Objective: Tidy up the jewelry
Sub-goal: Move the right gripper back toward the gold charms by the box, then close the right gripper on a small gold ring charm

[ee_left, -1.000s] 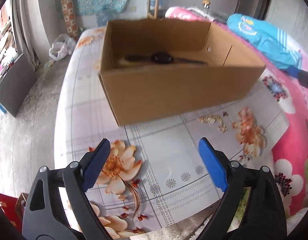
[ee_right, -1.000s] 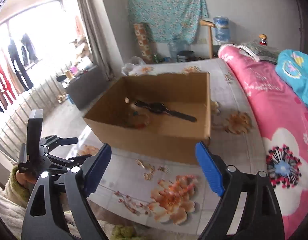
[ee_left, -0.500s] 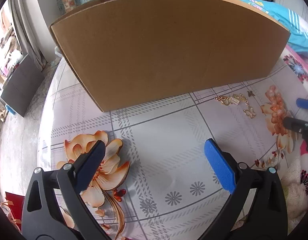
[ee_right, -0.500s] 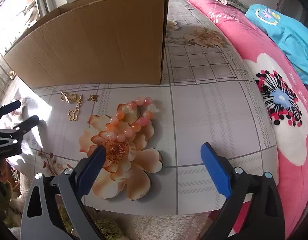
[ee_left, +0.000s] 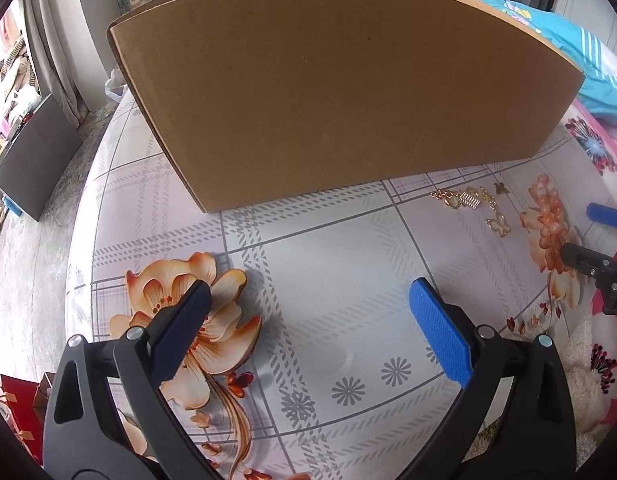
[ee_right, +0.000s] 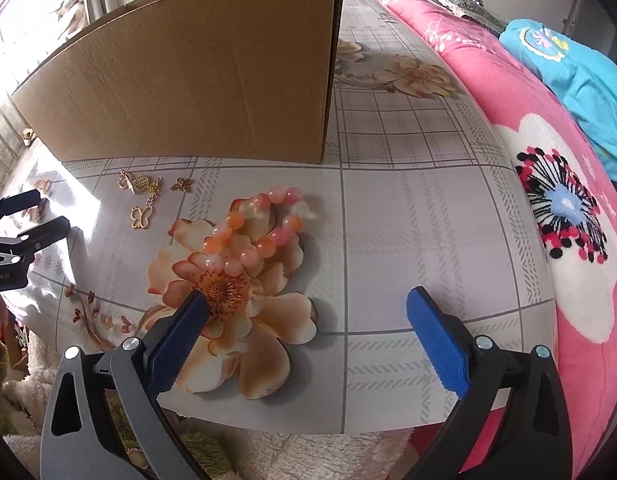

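— Where's the jewelry, going by the cardboard box (ee_right: 196,76)?

— All of it lies on the flowered tablecloth (ee_right: 408,240) in front of the box's near wall, toward its right corner. A bead bracelet (ee_right: 254,230), pink and orange, lies a little out from that wall on a printed flower. Just left of it, closer to the box, is a gold chain with charms (ee_right: 142,196), a butterfly on its near end.

— And the grippers?

— The right gripper (ee_right: 308,328) hovers low on the near side of the bracelet, jaws spread about as wide as they go, having just opened the last bit; nothing between them but cloth. The bracelet sits just beyond its left pad, apart from it. The left gripper (ee_left: 308,324) is further left along the box front, equally wide after the same last widening, also holding nothing. The chain is well off to its right.

— How many pieces?

— One bracelet, one chain, and one small loose gold charm (ee_right: 182,184) beside the chain, nearer the box. One box, two grippers.
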`<state>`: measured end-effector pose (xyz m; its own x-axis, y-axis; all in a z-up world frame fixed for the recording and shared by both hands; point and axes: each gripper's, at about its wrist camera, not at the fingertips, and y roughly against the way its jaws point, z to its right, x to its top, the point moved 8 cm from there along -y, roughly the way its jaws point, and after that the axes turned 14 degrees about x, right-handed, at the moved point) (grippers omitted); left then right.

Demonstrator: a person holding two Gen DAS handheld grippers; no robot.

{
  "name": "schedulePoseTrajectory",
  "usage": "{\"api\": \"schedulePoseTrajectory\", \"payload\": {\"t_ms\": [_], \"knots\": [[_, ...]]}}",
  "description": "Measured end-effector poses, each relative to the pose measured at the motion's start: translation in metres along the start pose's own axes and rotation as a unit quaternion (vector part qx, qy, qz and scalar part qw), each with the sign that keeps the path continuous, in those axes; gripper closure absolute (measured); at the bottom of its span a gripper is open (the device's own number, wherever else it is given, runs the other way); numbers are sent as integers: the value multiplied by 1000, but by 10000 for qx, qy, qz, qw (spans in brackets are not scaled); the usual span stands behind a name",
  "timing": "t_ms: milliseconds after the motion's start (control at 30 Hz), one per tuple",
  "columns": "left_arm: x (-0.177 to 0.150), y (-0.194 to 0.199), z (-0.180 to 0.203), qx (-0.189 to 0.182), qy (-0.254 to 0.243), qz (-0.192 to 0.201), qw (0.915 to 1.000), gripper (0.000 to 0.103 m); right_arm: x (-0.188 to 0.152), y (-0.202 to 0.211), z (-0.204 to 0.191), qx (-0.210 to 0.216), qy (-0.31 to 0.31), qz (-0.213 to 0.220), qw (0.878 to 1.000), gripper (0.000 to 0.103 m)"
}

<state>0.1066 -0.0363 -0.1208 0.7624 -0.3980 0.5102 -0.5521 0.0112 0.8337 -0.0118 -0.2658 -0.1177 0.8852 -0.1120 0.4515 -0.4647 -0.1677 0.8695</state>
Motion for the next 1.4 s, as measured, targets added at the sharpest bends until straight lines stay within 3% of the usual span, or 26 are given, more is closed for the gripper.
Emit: {"api": "schedulePoseTrajectory", "payload": {"t_ms": [67, 167, 267, 367, 467, 700, 933, 1000, 1167, 1400], "knots": [[-6, 4, 1, -2, -15, -3, 10000, 7, -2, 4, -4, -5, 105, 1, 9999, 6], [-10, 6, 0, -46, -74, -1, 10000, 7, 4, 21, -11, 87, 110, 427, 9990, 6], [-11, 7, 0, -89, -115, 104, 9998, 7, 15, 39, -32, 641, 185, 893, 9938, 6], [-13, 9, -1, -108, -110, 173, 9997, 7, 21, 43, -54, 1257, 248, 1104, 9856, 13], [-15, 10, -3, -134, -115, 282, 9994, 7, 23, 33, -72, 1511, 371, 1021, 9825, 23], [-21, 11, -6, -170, -129, 386, 9990, 8, 25, 4, -100, 1605, 595, 611, 9833, 49], [-26, 14, -10, -196, -141, 503, 9984, 10, 29, -14, -104, 1517, 705, 359, 9853, 62], [-27, 17, -13, -206, -132, 578, 9980, 23, 30, -17, -106, 1480, 745, 313, 9857, 64], [-24, 26, -13, -534, -68, 712, 9960, 42, 32, -22, -111, 1379, 814, 294, 9867, 65], [-7, 49, 11, -1100, -278, 1050, 9880, 59, 30, -21, -108, 1358, 790, 346, 9870, 66]]}}
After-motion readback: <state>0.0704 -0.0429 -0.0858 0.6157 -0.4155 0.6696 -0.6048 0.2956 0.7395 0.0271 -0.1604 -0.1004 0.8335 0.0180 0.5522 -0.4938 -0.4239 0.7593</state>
